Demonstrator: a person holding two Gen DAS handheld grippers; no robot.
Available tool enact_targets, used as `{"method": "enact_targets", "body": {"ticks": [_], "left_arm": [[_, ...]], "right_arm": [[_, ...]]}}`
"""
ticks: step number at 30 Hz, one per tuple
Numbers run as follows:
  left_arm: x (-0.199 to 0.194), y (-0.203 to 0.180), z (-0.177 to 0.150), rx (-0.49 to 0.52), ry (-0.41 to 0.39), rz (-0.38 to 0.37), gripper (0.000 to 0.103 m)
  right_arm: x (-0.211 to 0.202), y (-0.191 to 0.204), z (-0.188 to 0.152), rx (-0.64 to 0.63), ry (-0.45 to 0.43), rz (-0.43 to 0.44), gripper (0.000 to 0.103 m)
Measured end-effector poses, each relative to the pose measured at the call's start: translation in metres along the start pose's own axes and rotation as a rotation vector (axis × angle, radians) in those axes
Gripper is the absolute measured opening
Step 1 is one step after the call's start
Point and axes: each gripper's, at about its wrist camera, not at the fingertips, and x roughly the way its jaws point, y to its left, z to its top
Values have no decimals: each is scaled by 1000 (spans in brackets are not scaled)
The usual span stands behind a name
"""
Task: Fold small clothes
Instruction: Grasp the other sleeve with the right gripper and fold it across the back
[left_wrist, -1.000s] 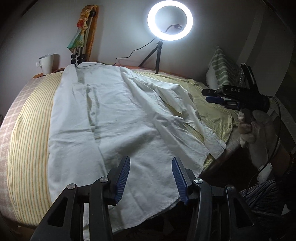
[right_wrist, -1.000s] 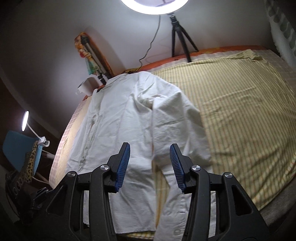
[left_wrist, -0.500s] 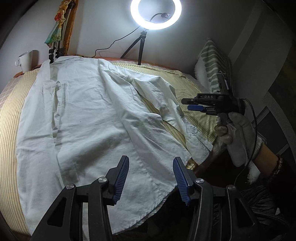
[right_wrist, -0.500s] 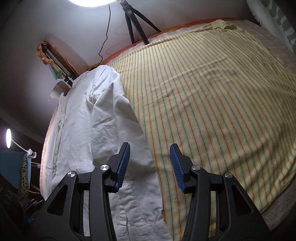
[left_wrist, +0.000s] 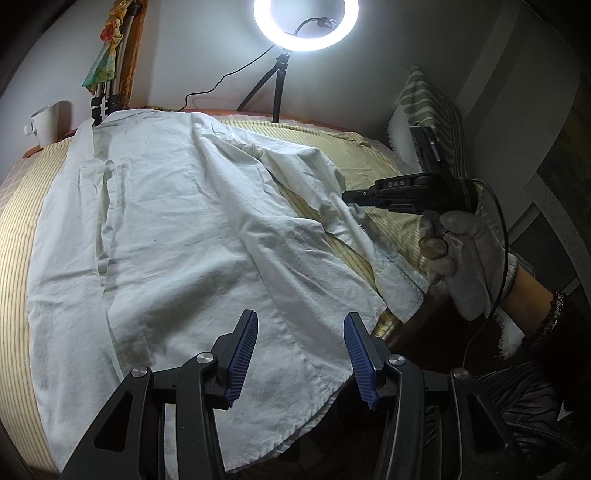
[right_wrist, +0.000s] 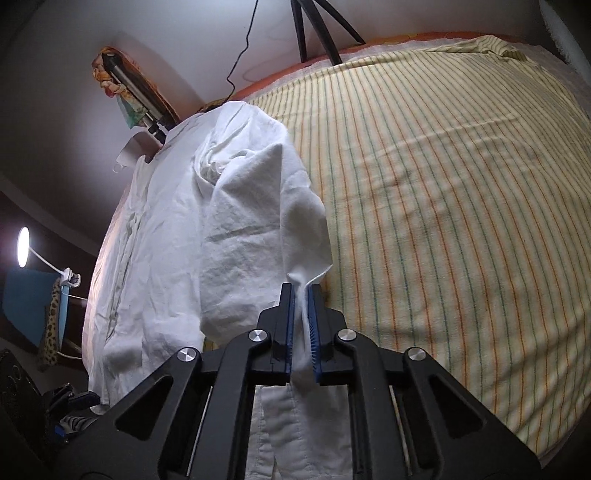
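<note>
One white shirt (left_wrist: 177, 236) lies spread on the striped bed (right_wrist: 461, 184). Only the right wrist view shows the right gripper (right_wrist: 300, 295) pinching its sleeve (right_wrist: 258, 206); the left gripper (left_wrist: 300, 354) hovers, jaws apart, above the hem.

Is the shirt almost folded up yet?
Not yet. The white shirt lies spread flat on the striped bed, so no folds are done. The right gripper has pinched the sleeve; the left gripper waits open. All folding remains.
</note>
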Motion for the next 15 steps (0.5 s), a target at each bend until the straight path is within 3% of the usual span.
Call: {"method": "enact_targets", "body": {"ticks": [8,15], "left_arm": [[-7,7,-2,-12,-13,3,49],[-14,8,-4,-16,-32,6,49]], "right_arm": [[-30,30,7,-3,-90,99,4],[-30,83,16,-43,-96,165,4]]}}
